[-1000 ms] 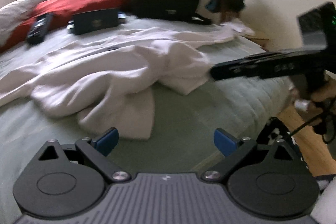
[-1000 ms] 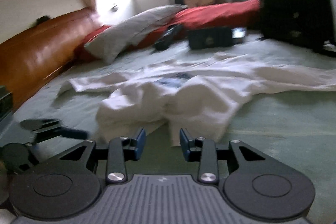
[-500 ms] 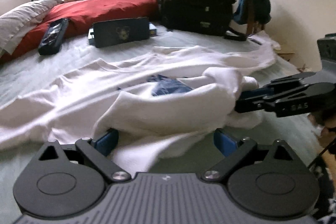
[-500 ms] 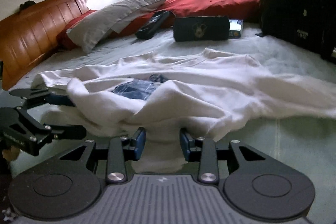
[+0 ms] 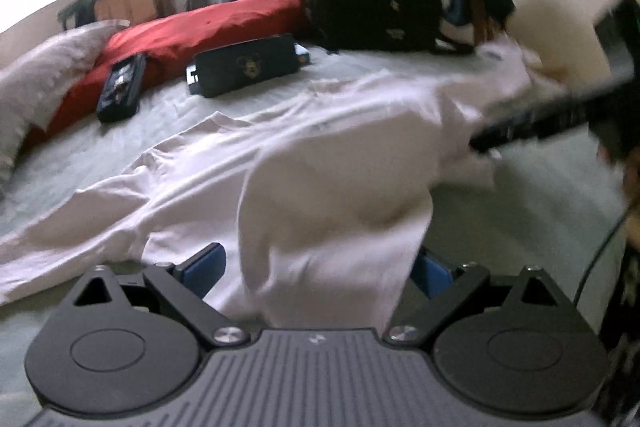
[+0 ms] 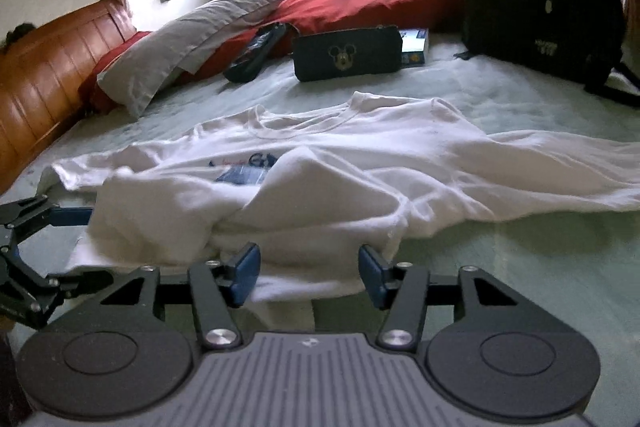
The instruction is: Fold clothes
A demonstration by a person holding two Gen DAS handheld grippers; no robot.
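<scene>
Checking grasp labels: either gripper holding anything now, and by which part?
Nothing held. Both the left gripper and right gripper are open, straddling the shirt's near hem.

The white T-shirt (image 6: pixel 360 163) lies spread across the pale green bed (image 6: pixel 540 267), front side up. The round collar (image 6: pixel 304 125) points toward the far side of the bed. One sleeve (image 6: pixel 568 171) extends flat toward the right of the right wrist view. The other sleeve (image 6: pixel 76 173) reaches toward the left edge of the bed. The lower part of the garment is bunched and folded up over the chest, forming a raised, wrinkled ridge (image 6: pixel 312 179). This ridge partly covers a blue printed graphic (image 6: pixel 246 169). In the left wrist view the shirt (image 5: pixel 328 195) is blurred, and its near hem (image 5: pixel 320 283) hangs in front of the camera.
</scene>
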